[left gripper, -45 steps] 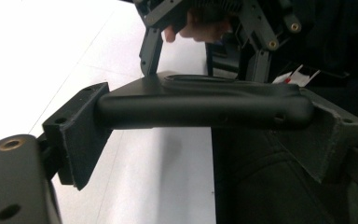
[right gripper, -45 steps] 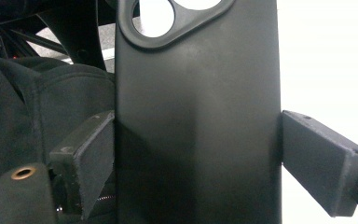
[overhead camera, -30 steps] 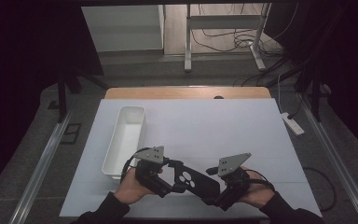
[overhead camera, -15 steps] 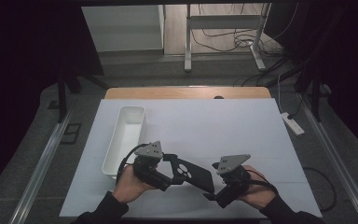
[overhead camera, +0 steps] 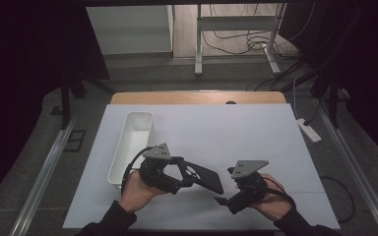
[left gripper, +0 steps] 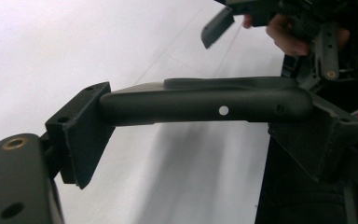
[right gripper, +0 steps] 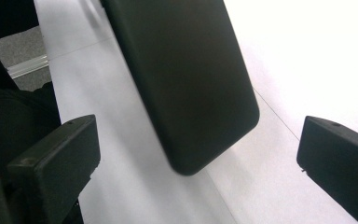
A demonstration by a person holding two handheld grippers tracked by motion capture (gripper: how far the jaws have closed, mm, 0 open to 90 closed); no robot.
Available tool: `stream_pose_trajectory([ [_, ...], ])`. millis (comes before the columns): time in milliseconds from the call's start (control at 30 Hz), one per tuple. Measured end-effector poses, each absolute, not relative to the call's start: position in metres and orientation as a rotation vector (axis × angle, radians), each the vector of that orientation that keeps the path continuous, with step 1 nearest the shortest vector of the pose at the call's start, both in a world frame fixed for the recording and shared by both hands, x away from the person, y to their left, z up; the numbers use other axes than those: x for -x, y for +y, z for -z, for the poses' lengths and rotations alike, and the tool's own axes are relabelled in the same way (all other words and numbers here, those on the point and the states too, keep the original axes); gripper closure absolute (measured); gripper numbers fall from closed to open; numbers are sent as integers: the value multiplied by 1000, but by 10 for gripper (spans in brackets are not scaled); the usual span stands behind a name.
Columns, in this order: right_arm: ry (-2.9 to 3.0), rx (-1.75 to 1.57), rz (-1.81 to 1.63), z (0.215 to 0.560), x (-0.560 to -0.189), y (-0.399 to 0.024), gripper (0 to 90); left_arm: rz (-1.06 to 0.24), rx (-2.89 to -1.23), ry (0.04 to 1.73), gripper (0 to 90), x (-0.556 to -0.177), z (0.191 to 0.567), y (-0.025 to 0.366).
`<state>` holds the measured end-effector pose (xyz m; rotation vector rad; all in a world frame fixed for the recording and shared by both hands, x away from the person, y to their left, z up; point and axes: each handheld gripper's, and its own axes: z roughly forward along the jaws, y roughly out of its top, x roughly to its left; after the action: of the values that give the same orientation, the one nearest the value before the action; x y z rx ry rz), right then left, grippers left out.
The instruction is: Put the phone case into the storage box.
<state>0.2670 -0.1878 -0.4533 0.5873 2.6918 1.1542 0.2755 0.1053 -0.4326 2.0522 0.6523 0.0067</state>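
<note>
high view hides phone case (overhead camera: 203, 176) end behind left gripper (overhead camera: 179, 178).

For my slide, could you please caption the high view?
Left gripper holds a black case toward the open right gripper.

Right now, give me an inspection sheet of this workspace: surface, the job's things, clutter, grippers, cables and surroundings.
Surface: white table top, with a wooden strip along its far edge.
Job's things: black phone case, flat and dark with a camera cut-out, held off the table; white bin at the left, nothing seen inside.
Clutter: nothing seen.
Grippers: left gripper clamps the case across its edges; right gripper is open, the case's rounded corner between its jaws, untouched.
Cables: a black cable loops from the left gripper; loose cables lie on the floor beyond the table; a white power strip lies at the right.
Surroundings: dark curtains, grey floor, metal frame legs behind.
</note>
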Motion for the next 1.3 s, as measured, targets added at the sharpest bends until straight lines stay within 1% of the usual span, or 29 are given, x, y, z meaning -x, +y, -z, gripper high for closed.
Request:
stream_pose_trajectory([
  [300,2696,-610,-1089,456,-262,-180,0,22,-2046,707,160,-279,432,99],
  [800,2662,-660,-959,462,-262,-164,0,52,-2033,705,159,-274,429,92],
  [867,2651,-636,-929,464,-261,-161,21,57,-2029,702,159,-274,428,90],
  [933,2639,-625,-916,465,-260,-159,60,65,-2026,703,159,-273,428,89],
  [967,2639,-625,-916,465,-260,-159,60,65,-2026,703,159,-273,428,89],
  [1033,2623,-618,-905,465,-259,-158,127,79,-2025,701,158,-273,428,88],
  [1167,2593,-592,-901,465,-257,-157,292,98,-2013,715,157,-274,428,87],
  [1300,2567,-568,-877,464,-256,-158,489,111,-2007,732,156,-275,429,87],
])
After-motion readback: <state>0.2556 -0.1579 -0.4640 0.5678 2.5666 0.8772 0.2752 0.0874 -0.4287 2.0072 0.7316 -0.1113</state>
